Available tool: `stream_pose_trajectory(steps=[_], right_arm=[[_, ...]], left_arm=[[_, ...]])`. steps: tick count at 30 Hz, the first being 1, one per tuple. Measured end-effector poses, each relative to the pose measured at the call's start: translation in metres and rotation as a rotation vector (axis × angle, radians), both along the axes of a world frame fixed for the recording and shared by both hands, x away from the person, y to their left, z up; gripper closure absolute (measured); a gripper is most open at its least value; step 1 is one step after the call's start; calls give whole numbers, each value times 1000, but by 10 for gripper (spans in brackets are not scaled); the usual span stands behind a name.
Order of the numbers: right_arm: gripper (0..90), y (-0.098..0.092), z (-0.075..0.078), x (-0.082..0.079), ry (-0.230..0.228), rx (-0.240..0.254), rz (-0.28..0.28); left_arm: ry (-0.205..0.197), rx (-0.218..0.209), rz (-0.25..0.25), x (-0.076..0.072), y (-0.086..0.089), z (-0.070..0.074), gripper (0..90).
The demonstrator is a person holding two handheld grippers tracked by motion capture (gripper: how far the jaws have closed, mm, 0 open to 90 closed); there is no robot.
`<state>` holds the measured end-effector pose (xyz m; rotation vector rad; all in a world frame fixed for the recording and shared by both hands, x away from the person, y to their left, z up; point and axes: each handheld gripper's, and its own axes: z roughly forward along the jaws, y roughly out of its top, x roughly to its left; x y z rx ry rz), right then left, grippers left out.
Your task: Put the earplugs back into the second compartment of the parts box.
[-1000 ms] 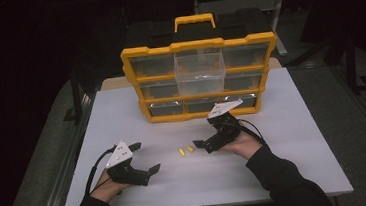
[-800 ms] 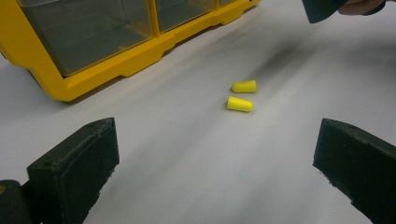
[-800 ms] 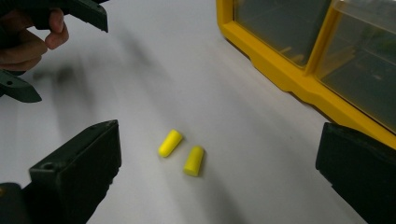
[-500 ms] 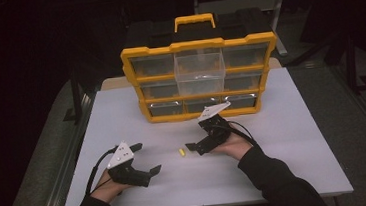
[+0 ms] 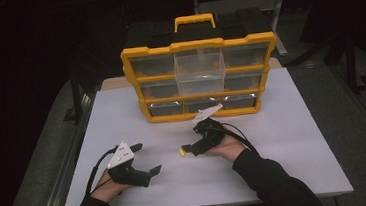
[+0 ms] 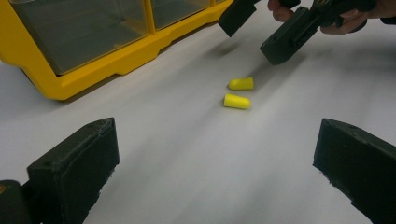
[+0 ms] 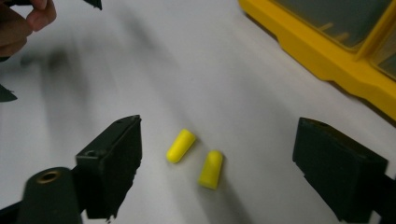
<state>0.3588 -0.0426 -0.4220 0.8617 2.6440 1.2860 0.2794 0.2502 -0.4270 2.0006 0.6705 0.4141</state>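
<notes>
Right tongs (image 7: 217,163) moved over earplugs (image 7: 196,158), jaws closing, untouched.

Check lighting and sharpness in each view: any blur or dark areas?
High view: room black, only the white table lit. Left gripper view: earplugs sharp, right hand-held gripper slightly soft. Right gripper view: table streaked with blur, earplugs and jaws soft.
</notes>
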Motion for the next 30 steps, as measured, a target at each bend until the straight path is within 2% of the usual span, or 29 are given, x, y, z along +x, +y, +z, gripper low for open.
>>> stream_pose_trajectory(steps=[5,15,19,30], right_arm=[[224,4,-4,-1,11,-17,8],[426,8,-12,-2,29,-65,29],[496,10,-14,-2,22,-87,42],[632,12,-20,-2,30,-130,43]], left_arm=[[0,-2,-1,0,0,0,0],[0,0,-5,0,0,0,0],[2,-1,-6,0,0,0,0],[4,0,-11,0,-1,-1,0]])
